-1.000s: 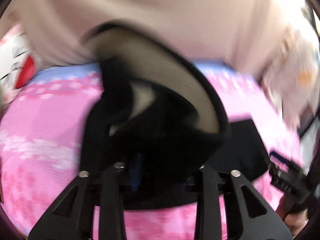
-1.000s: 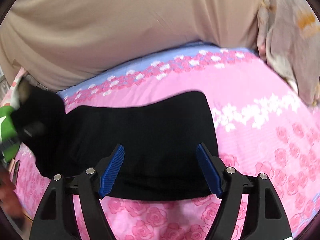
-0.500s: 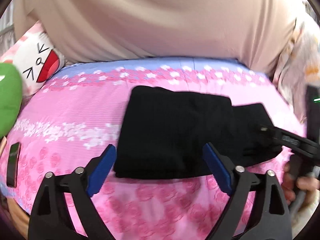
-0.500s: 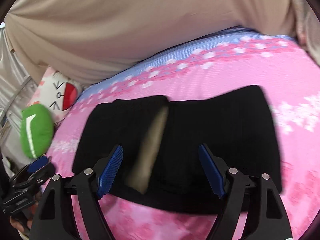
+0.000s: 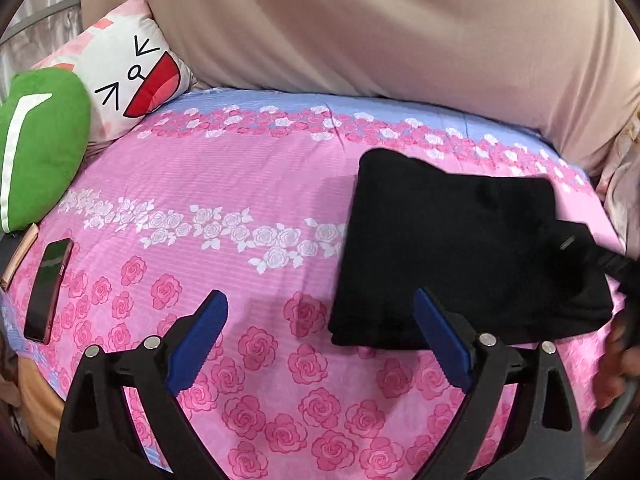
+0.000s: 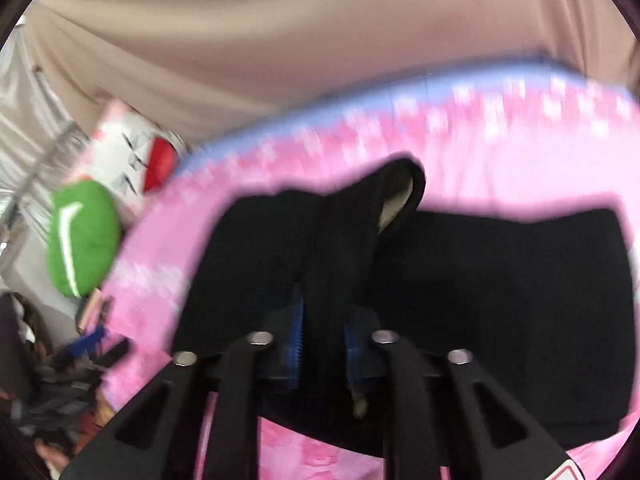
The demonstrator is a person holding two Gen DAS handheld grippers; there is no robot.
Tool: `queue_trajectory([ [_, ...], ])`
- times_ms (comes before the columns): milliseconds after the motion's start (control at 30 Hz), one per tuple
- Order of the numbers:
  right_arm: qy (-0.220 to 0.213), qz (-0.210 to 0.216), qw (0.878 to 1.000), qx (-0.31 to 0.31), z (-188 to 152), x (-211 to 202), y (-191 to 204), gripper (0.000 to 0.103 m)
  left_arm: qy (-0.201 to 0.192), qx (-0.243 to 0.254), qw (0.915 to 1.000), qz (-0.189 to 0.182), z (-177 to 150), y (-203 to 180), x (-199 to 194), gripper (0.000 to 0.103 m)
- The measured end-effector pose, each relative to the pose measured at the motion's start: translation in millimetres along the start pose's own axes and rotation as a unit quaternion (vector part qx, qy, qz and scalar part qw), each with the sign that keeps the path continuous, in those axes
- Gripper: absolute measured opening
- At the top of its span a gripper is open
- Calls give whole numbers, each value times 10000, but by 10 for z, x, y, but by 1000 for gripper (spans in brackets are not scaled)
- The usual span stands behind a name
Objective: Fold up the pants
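The black pants (image 5: pixel 452 248) lie folded into a compact block on the pink rose bedspread (image 5: pixel 224 200), right of centre in the left wrist view. My left gripper (image 5: pixel 320 344) is open and empty, just in front of the pants' near left corner. In the blurred right wrist view my right gripper (image 6: pixel 323 334) is shut on a raised fold of the black pants (image 6: pixel 500 280), lifting it so the pale inner lining shows. The right gripper also shows in the left wrist view (image 5: pixel 576 248), on the pants' right edge.
A green cushion (image 5: pixel 40 140) and a white cartoon-face pillow (image 5: pixel 128 76) sit at the bed's left end. A phone (image 5: pixel 48 288) lies near the left edge. A beige curtain (image 5: pixel 360 24) hangs behind the bed. More fabric lies at the far right (image 5: pixel 620 184).
My left gripper let go of the pants, opened and drew back to the left. My right gripper closed on a fold of the pants and lifted it.
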State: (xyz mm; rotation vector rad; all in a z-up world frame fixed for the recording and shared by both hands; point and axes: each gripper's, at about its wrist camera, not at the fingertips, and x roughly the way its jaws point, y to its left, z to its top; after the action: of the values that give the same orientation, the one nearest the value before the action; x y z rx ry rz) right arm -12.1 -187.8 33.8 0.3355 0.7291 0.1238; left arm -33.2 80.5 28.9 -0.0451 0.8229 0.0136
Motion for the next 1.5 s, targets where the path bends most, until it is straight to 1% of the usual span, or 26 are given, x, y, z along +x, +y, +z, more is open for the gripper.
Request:
queue_trajectory([
  [100, -598, -150, 9980, -167, 235, -541, -68, 8, -169, -10, 9998, -54, 50, -21, -87, 92],
  [167, -814, -540, 9950, -182, 271, -781, -265, 8, -185, 20, 9998, -69, 75, -62, -73, 92],
  [233, -766, -1009, 9919, -8, 184, -824, -572, 9, -96, 46, 9999, -113, 67, -128, 12, 92],
  [333, -97, -1669, 9851, 403, -143, -474, -1162, 11, 139, 99, 9996, -228, 39, -262, 186, 92],
  [400, -22, -1645, 9843, 646, -284, -361, -1329, 22, 299, 148, 9990, -307, 18, -383, 289, 92],
  [500, -239, -1516, 9855, 719, -328, -479, -1321, 23, 349, 359, 9983, -287, -1, -612, 358, 92],
  [567, -362, -1612, 9844, 604, -322, -588, -1240, 24, 337, 450, 9979, -316, -1, -719, 356, 92],
  [633, -420, -1666, 9840, 464, -358, -683, -1176, 41, 259, 570, 9976, -310, 6, -846, 336, 92],
  [667, -459, -1683, 9839, 386, -366, -718, -1133, 57, 222, 621, 9974, -282, 9, -895, 331, 92],
  [700, -473, -1686, 9840, 336, -370, -737, -1096, 60, 200, 677, 9972, -266, 9, -948, 333, 92],
  [767, -373, -1643, 9853, 270, -333, -643, -1082, 60, 258, 775, 9961, -321, 2, -1073, 377, 92],
  [800, -295, -1655, 9855, 248, -305, -569, -1094, 55, 307, 799, 9957, -360, -2, -1128, 393, 92],
  [833, -238, -1699, 9849, 217, -282, -505, -1105, 46, 325, 822, 9953, -389, -5, -1164, 394, 92],
  [867, -124, -1782, 9838, 150, -256, -444, -1110, 11, 323, 862, 9949, -424, -13, -1206, 380, 92],
  [900, -3, -1690, 9855, 176, -228, -414, -1126, 6, 309, 901, 9944, -461, -20, -1233, 357, 92],
  [967, -105, -1098, 9932, 382, -136, -491, -1111, 5, 260, 1012, 9928, -587, -34, -1302, 272, 92],
  [1033, -189, -905, 9953, 297, -15, -577, -1048, 6, 244, 1188, 9888, -869, -64, -1399, 178, 94],
  [1100, -75, -690, 9971, 324, 56, -573, -1055, 6, 246, 1380, 9838, -1120, -99, -1552, 120, 96],
  [1167, 17, -534, 9978, 401, 113, -565, -1075, 6, 262, 1613, 9762, -1423, -140, -1772, 71, 96],
  [1200, 39, -457, 9983, 361, 130, -573, -1058, 6, 258, 1789, 9700, -1627, -166, -1937, 57, 96],
  [1233, 57, -333, 9987, 370, 153, -577, -1046, 6, 237, 1894, 9669, -1692, -185, -2045, 62, 96],
  [1333, 208, 154, 9984, 506, 233, -577, -1053, 6, 77, 2210, 9613, -1645, -226, -2444, 162, 94],
  [1400, 251, 225, 9982, 488, 260, -596, -1060, 9, 106, 2251, 9606, -1626, -203, -2617, 287, 58],
  [1433, 240, 206, 9982, 508, 257, -630, -1080, 12, 302, 2227, 9596, -1693, -173, -2686, 404, 31],
  [1467, 213, 177, 9985, 481, 245, -670, -1098, 13, 442, 2122, 9598, -1784, -136, -2707, 489, 19],
  [1500, 143, 92, 9988, 470, 210, -738, -1138, 17, 510, 1975, 9614, -1845, -90, -2697, 549, 13],
])
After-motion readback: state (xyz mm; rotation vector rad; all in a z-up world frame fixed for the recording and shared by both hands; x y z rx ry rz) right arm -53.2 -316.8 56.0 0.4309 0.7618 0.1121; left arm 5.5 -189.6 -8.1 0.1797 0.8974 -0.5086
